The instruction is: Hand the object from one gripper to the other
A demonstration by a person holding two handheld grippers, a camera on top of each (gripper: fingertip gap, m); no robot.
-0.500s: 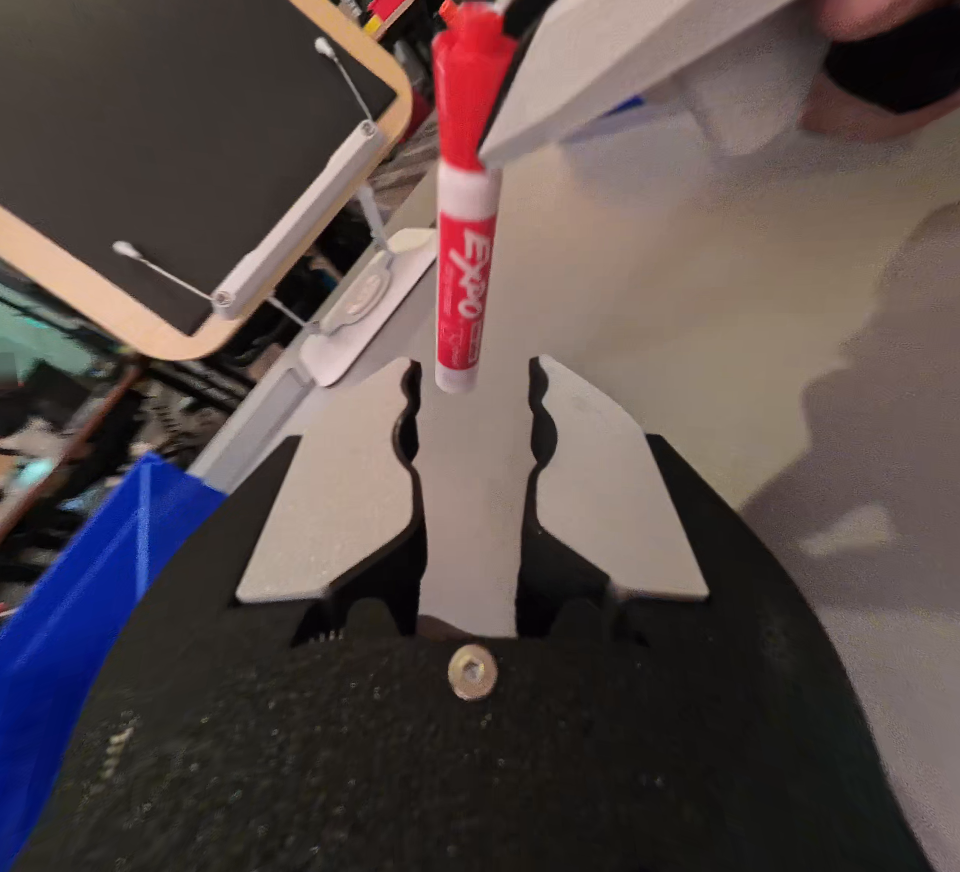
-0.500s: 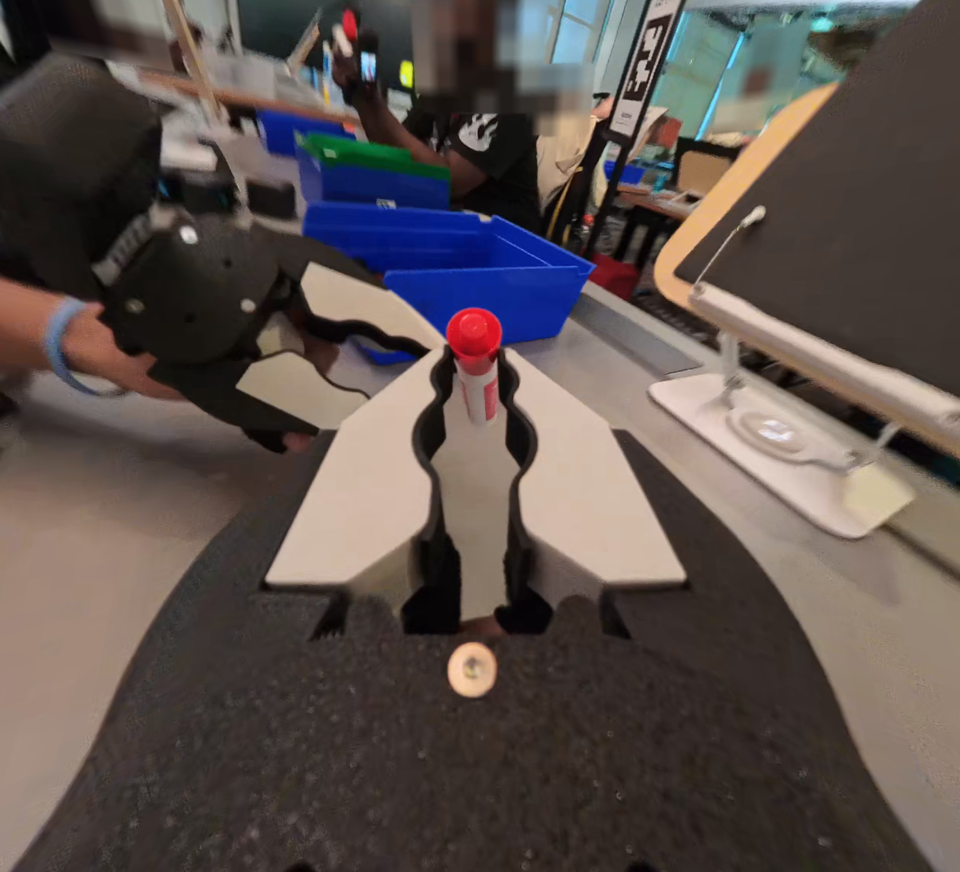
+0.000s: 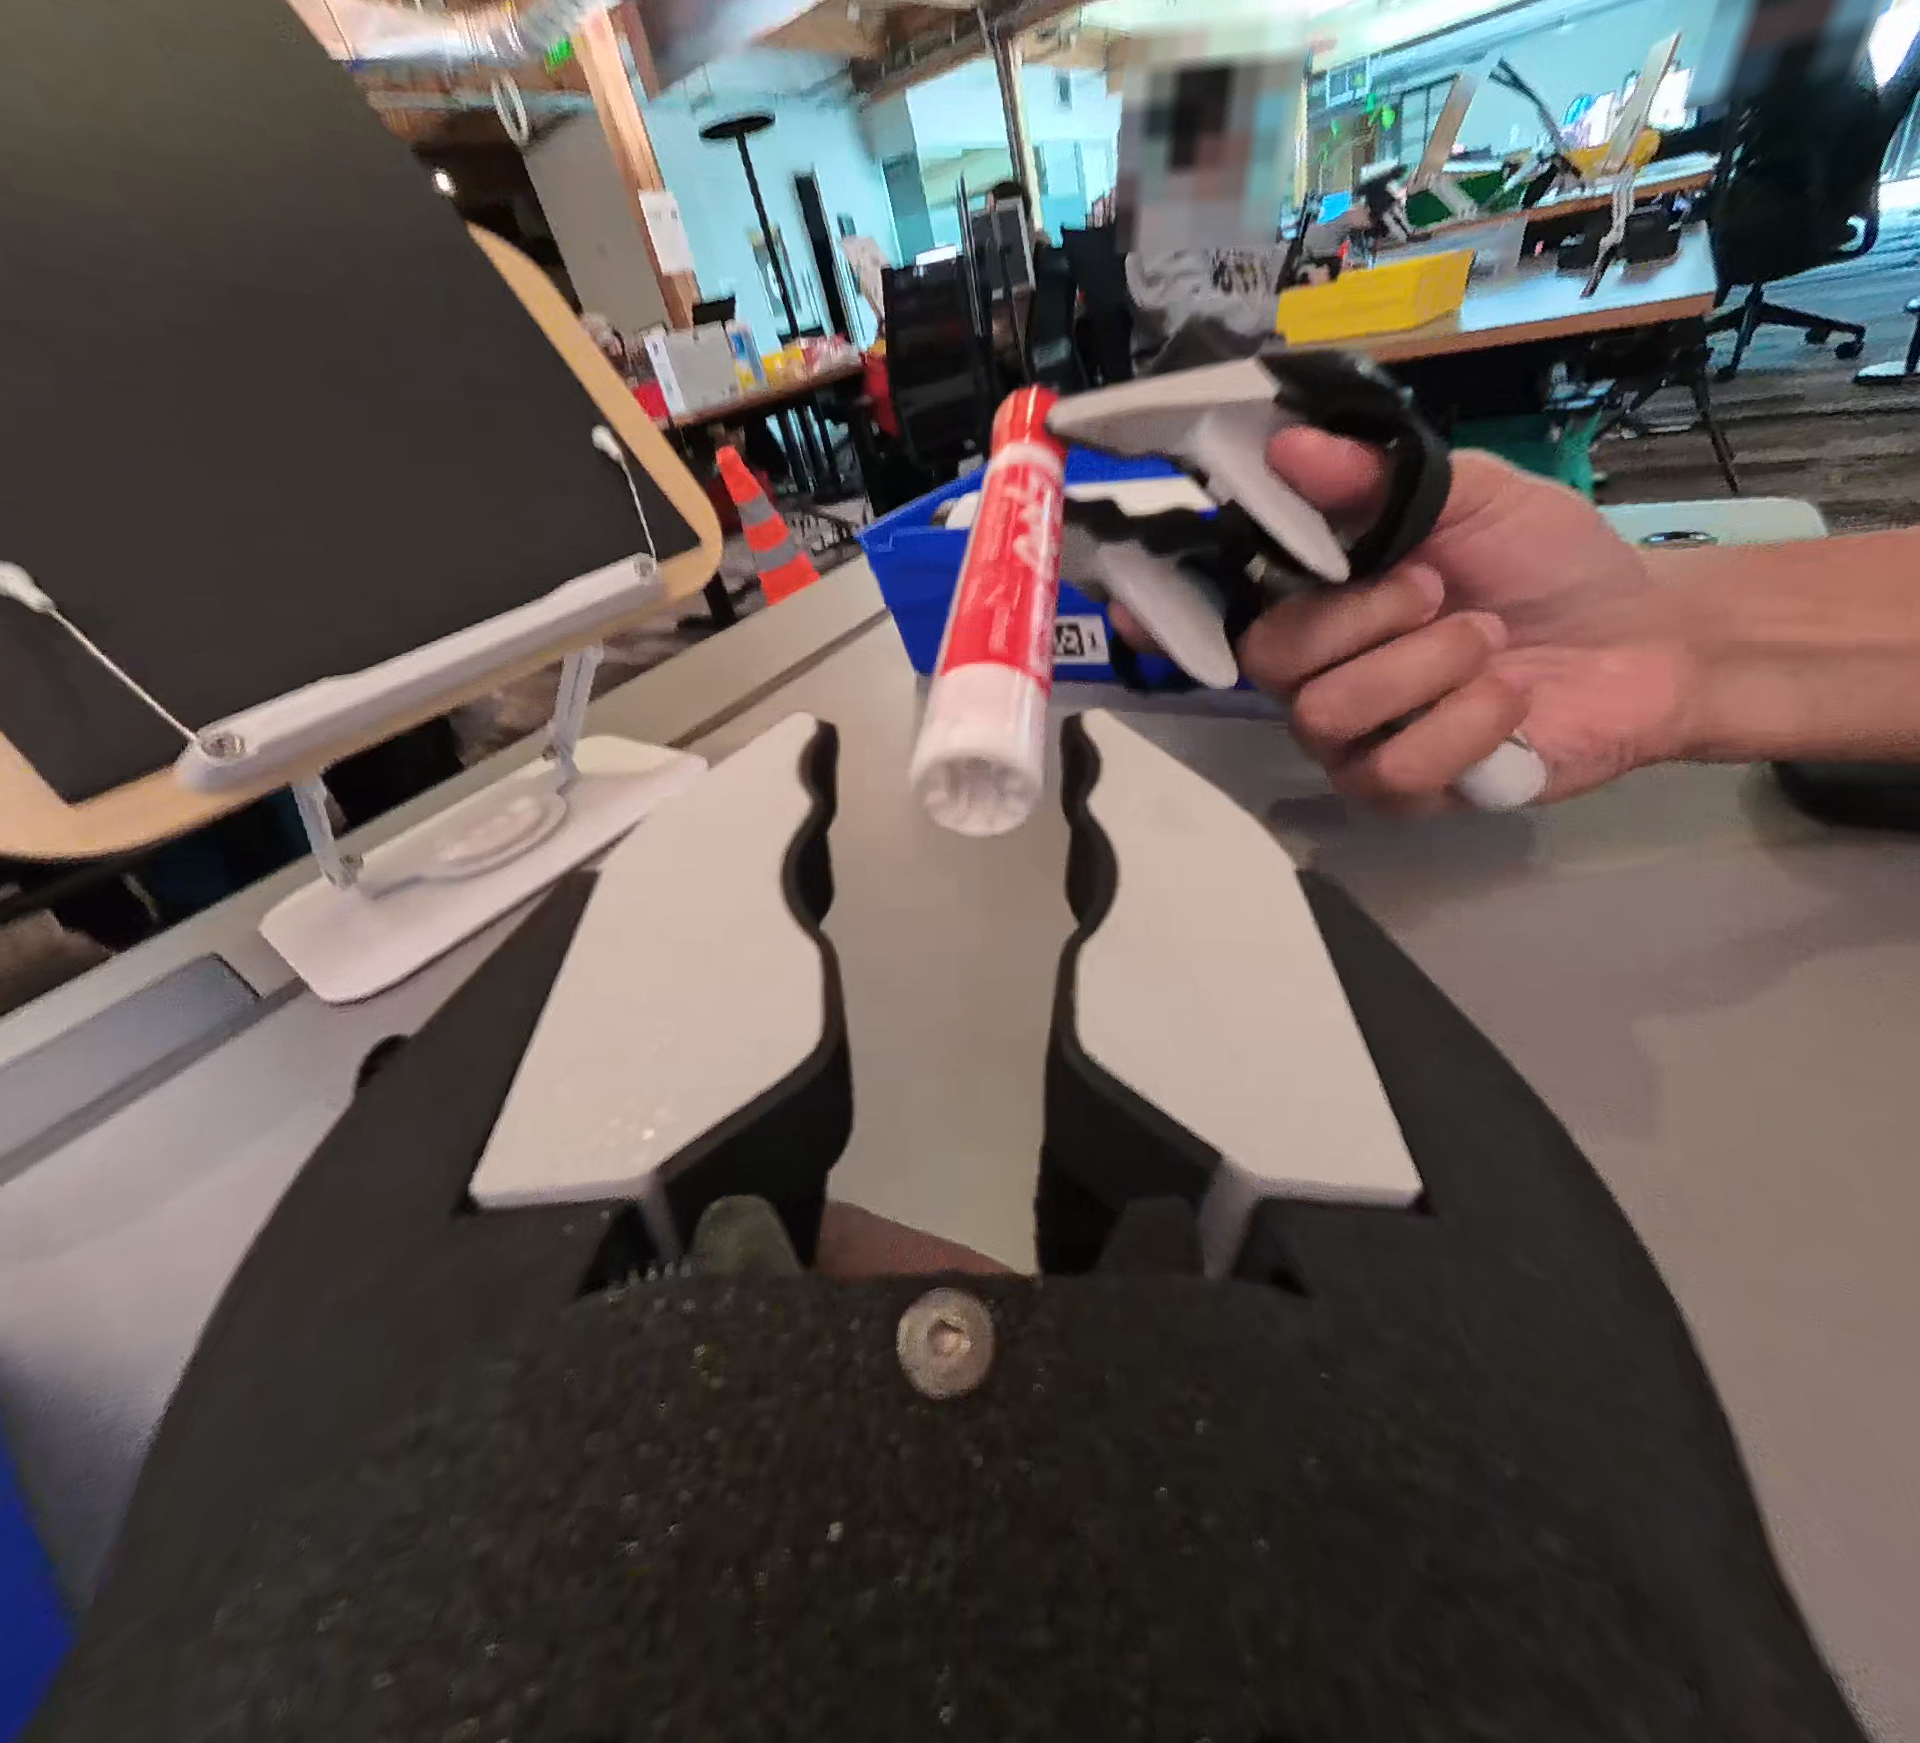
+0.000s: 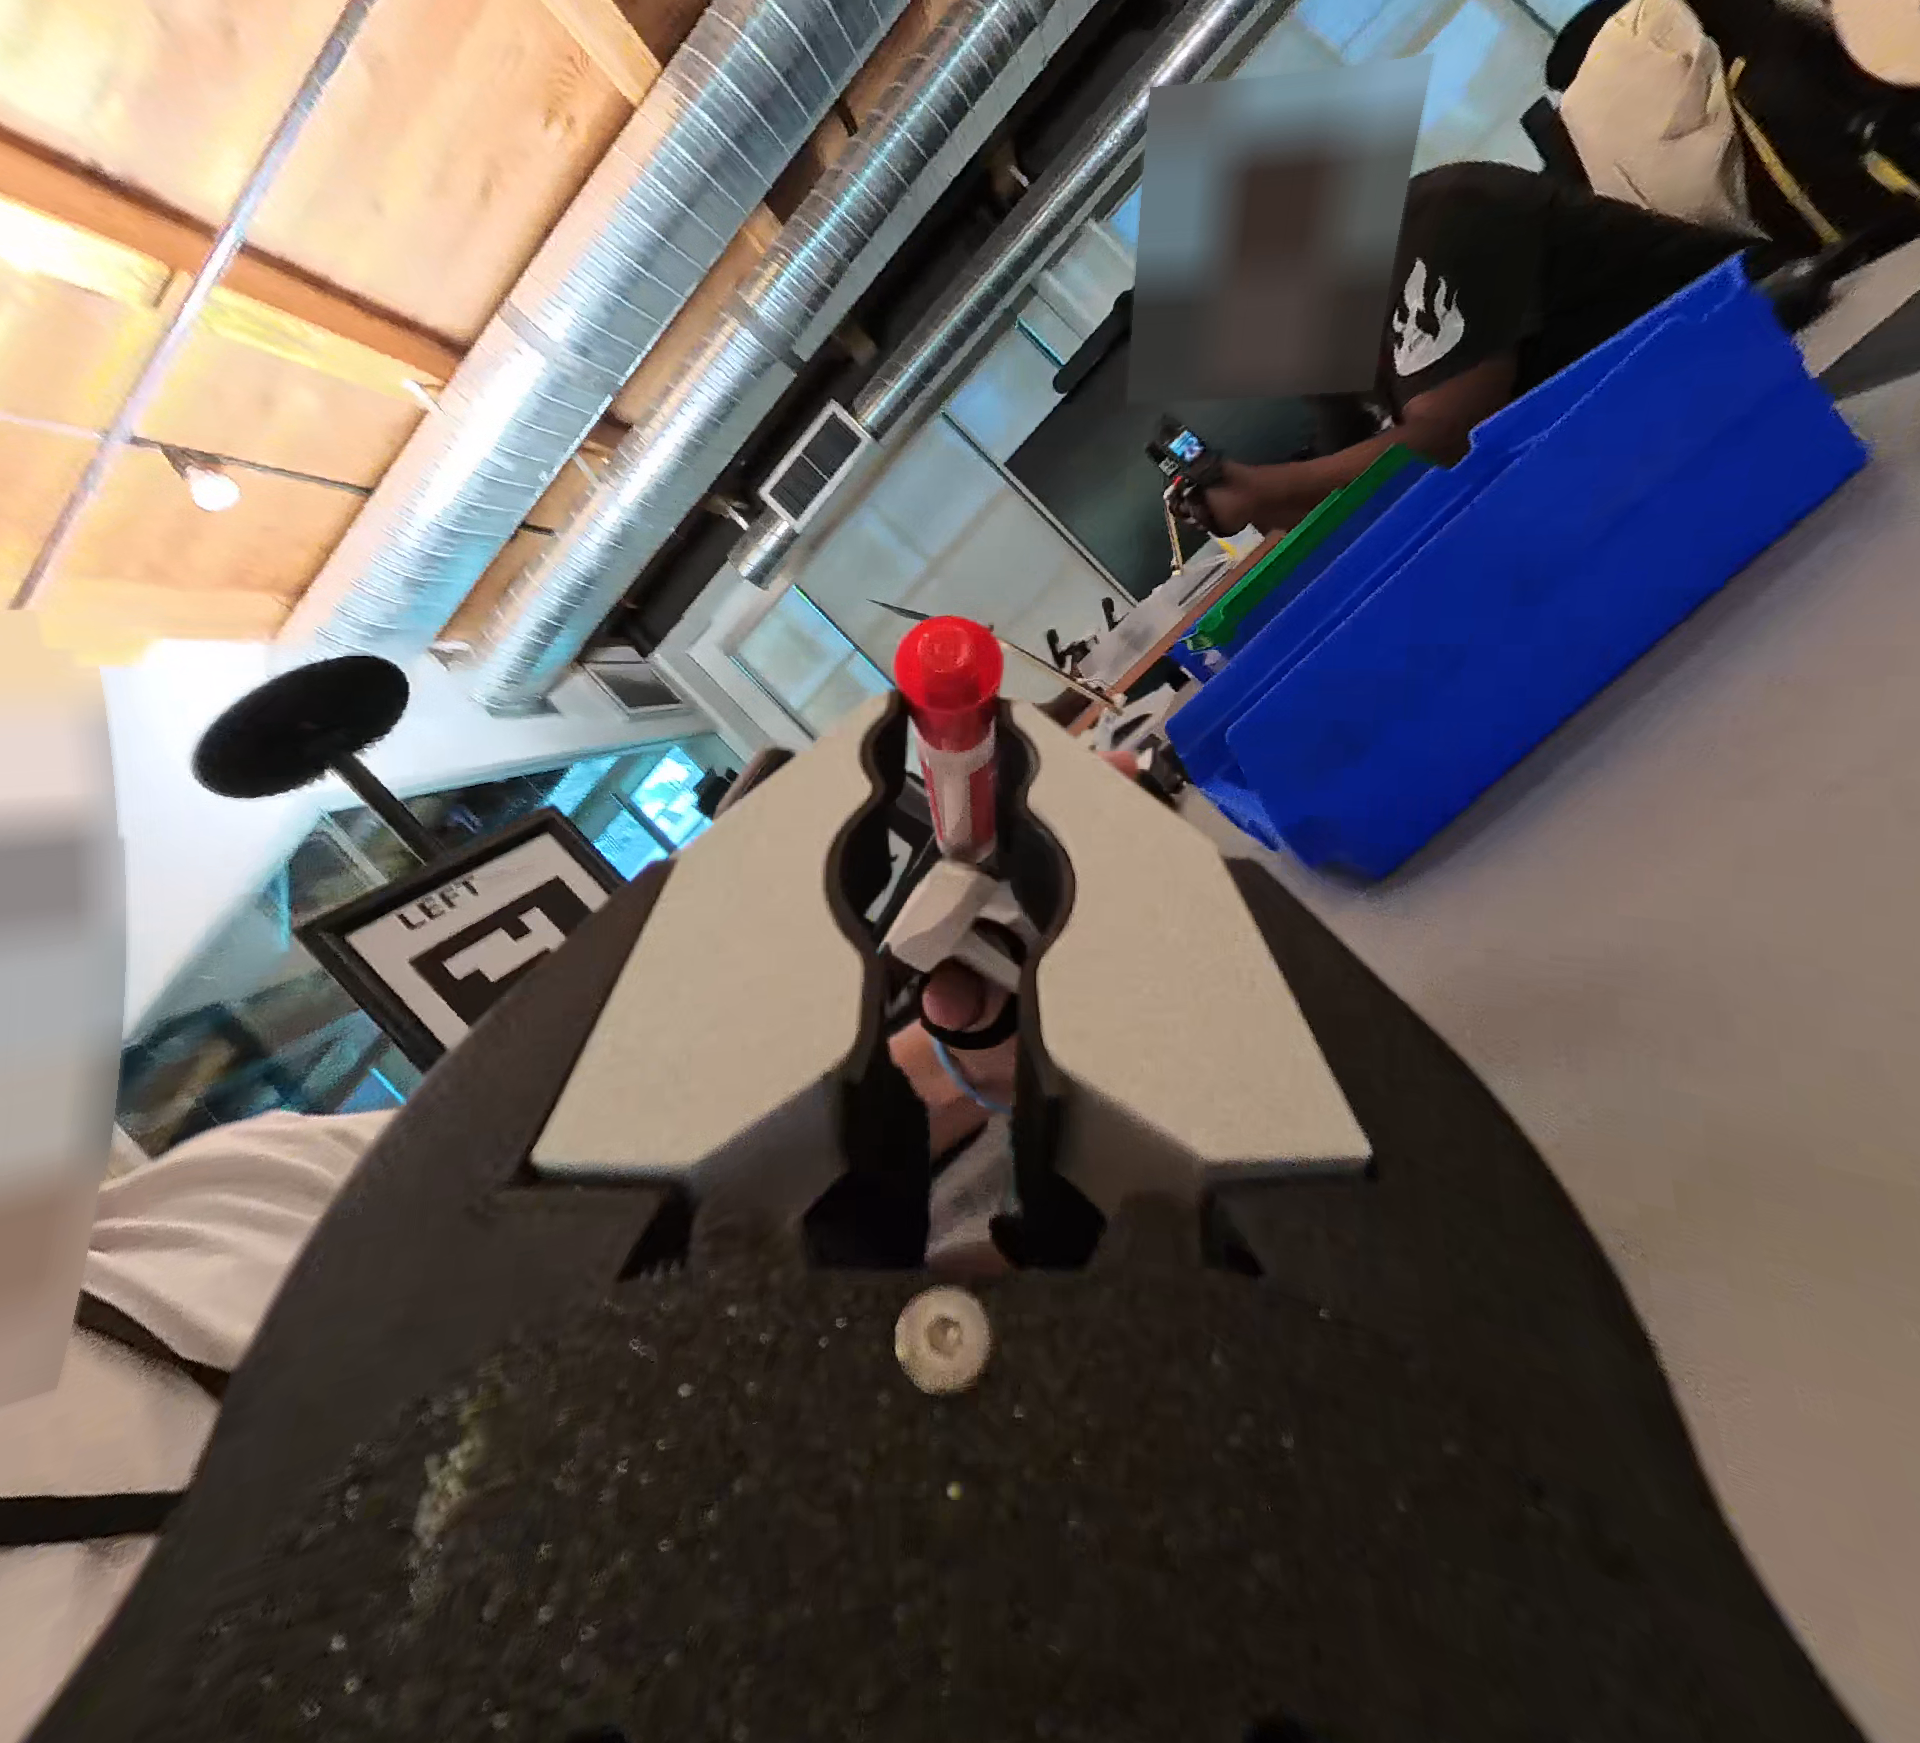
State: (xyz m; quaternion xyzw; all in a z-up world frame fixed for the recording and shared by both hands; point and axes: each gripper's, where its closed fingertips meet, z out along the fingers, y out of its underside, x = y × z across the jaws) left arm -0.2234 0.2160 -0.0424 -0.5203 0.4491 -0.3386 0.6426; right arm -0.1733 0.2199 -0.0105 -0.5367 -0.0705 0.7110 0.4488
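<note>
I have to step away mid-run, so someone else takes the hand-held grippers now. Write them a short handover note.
Right hand-held gripper: shut on the red marker near its cap end, holding it in the air above the table.
Left hand-held gripper: open and empty; the marker's white butt end hangs just at its fingertips, not yet between the jaws.
Done: marker picked up and presented.
Left: slide the left jaws around the barrel, close them, then open the right ones and draw back.
</note>
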